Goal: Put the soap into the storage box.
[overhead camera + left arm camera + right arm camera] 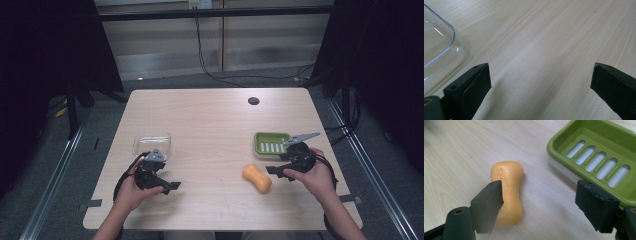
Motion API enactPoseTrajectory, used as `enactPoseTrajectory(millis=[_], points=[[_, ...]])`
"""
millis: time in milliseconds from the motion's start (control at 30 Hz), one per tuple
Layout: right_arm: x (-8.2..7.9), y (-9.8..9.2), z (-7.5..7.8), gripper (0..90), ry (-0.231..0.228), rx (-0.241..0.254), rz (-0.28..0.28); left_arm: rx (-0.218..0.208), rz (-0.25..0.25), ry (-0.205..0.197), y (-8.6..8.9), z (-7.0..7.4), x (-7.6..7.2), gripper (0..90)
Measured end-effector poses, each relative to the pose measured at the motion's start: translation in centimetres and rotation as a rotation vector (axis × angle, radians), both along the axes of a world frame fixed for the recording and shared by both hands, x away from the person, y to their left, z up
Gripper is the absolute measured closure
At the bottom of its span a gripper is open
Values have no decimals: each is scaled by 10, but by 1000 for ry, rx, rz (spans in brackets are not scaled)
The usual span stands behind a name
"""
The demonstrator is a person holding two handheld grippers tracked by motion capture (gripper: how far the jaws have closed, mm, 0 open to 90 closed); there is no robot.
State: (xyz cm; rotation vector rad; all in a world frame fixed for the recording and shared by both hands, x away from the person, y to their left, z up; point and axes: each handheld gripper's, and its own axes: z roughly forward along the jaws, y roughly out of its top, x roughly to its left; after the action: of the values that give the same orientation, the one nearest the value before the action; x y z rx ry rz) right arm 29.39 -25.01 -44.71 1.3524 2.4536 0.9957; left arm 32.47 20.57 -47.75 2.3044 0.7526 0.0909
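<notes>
Soap bar [507, 195] lying toward table's near right edge, just beside green soap dish [599, 157] | right gripper [539, 202] jaws spreading wide, one jaw overlapping soap | left gripper [540, 80] jaws standing apart, idling | risk: off-centre closing is likely squirting slick bar sideways.

The right gripper's near jaw is covering part of the orange soap [507, 192]; frame edges are cutting off the green dish [599, 157] and clear container [436, 50].
</notes>
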Motion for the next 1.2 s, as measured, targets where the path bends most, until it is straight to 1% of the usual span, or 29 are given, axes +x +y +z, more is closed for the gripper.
enactPoseTrajectory(millis=[67,100,133,167,200,233,267,300,367,400,433,467,500,533,600,633,667,700,767,800,867,900,933,967,1000,1033,1100,1133,1200], points=[[-1,3,-1,220,4,-2,5,-4,-4,-2,0,1,0,34],[0,4,0,218,4,-11,11,-14,-17,-20,0,1,-2,30],[-1,5,0,215,8,-5,10,5,-16,-25,0,2,-3,29],[-1,5,0,215,8,-5,10,5,-16,-25,0,2,-3,26],[-1,6,0,215,10,-5,10,25,-24,-39,-1,3,-3,26],[0,7,0,215,11,-8,10,22,-33,-35,-1,2,-5,20],[0,9,1,214,15,-11,12,31,-43,-34,-1,2,-5,19],[0,10,0,212,23,-6,10,27,-42,-30,-1,1,-5,16],[1,13,0,206,30,-14,22,33,-50,-27,0,0,-4,16],[1,17,-1,208,43,-20,22,32,-48,-15,1,0,-4,16],[1,17,-1,208,43,-20,22,9,-58,-13,2,-1,-3,16],[1,19,-2,209,41,-31,32,-1,-65,1,3,0,-3,16],[1,23,-3,210,60,-33,26,2,-65,-4,3,1,-2,16],[1,24,-3,210,67,-35,28,3,-61,-9,3,1,-2,16],[2,25,-5,211,57,-39,37,1,-68,-9,3,1,-1,16],[1,29,-5,215,75,-61,27,1,-72,-2,2,1,-1,16],[1,29,-5,215,75,-61,27,4,-71,-3,2,1,-1,16],[0,31,-4,219,89,-71,26,1,-76,-1,1,1,0,16],[0,32,-5,220,83,-75,30,-2,-72,0,0,1,1,16],[0,33,-5,220,90,-79,28,-11,-82,1,0,1,2,16],[0,37,-5,219,111,-79,20,-10,-80,8,-2,0,2,16],[0,38,-6,218,114,-84,24,-11,-82,7,-2,0,3,16],[0,39,-7,218,119,-90,29,-2,-88,6,-3,0,3,16],[0,41,-7,219,123,-95,25,0,-95,1,-4,1,4,16],[0,42,-8,219,130,-105,30,-13,-89,2,-4,0,3,16],[0,44,-7,220,144,-109,25,-2,-87,4,-4,1,3,16],[1,45,-8,220,145,-114,36,-1,-87,4,-4,1,3,16],[1,48,-8,222,157,-127,40,-13,-88,4,-4,0,4,16],[2,50,-8,223,158,-134,48,-9,-94,8,-3,-1,5,16]])
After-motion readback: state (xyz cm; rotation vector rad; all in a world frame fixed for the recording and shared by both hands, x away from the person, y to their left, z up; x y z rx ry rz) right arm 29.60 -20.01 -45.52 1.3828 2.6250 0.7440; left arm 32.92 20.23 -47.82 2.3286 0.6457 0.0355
